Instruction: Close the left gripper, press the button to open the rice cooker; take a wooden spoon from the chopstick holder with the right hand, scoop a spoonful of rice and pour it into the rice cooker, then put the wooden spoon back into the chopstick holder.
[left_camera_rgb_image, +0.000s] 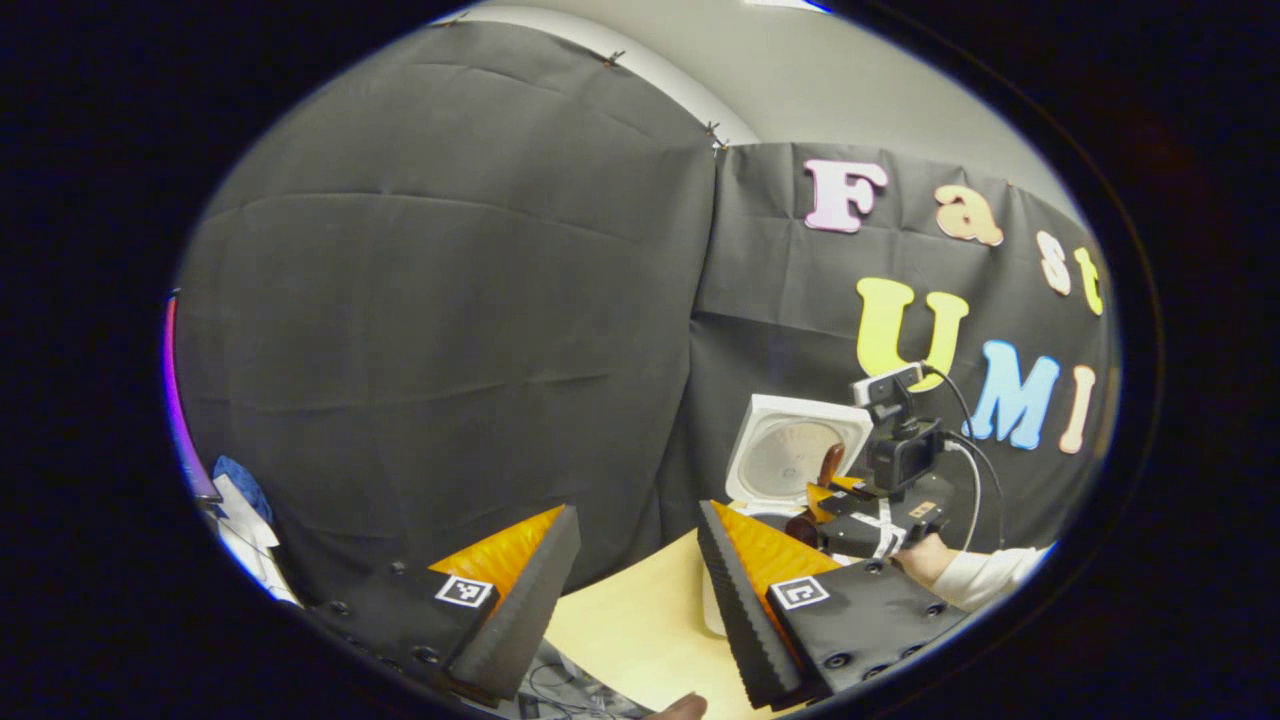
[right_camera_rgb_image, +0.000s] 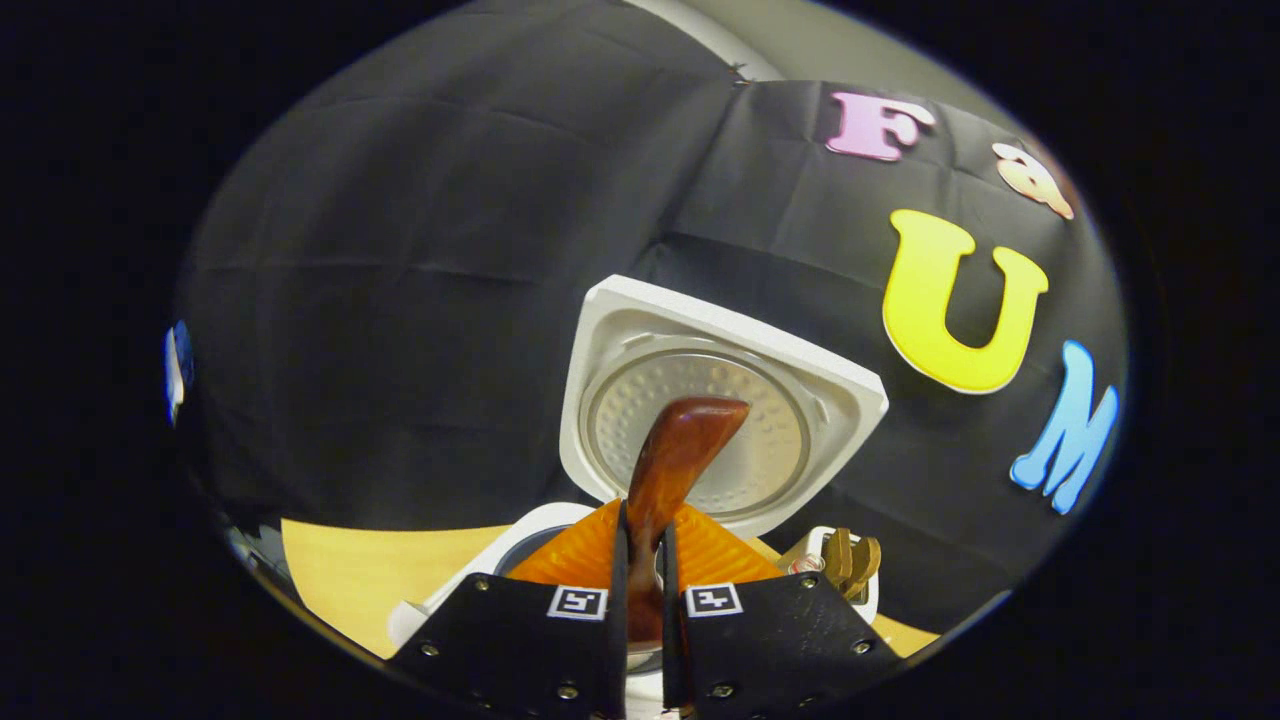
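In the right gripper view my right gripper (right_camera_rgb_image: 640, 525) is shut on the handle of the brown wooden spoon (right_camera_rgb_image: 690, 430). The spoon's bowl points up in front of the raised white lid (right_camera_rgb_image: 810, 375) of the rice cooker, above the cooker's rim (right_camera_rgb_image: 500, 555). Whether the spoon holds rice cannot be told. The chopstick holder (right_camera_rgb_image: 845, 570), with wooden utensils in it, stands right of the cooker. My left gripper (left_camera_rgb_image: 635, 590) is open and holds nothing, off to the left of the cooker. From there I see the open lid (left_camera_rgb_image: 785, 450), the spoon (left_camera_rgb_image: 830, 465) and the right gripper (left_camera_rgb_image: 880, 505).
The cooker stands on a pale wooden table (left_camera_rgb_image: 640, 620) against the black cloth wall. A hand in a white sleeve (left_camera_rgb_image: 985, 575) holds the right gripper. Blue and white items (left_camera_rgb_image: 235, 500) lie at the far left. Cables (left_camera_rgb_image: 560, 690) hang below the table's near edge.
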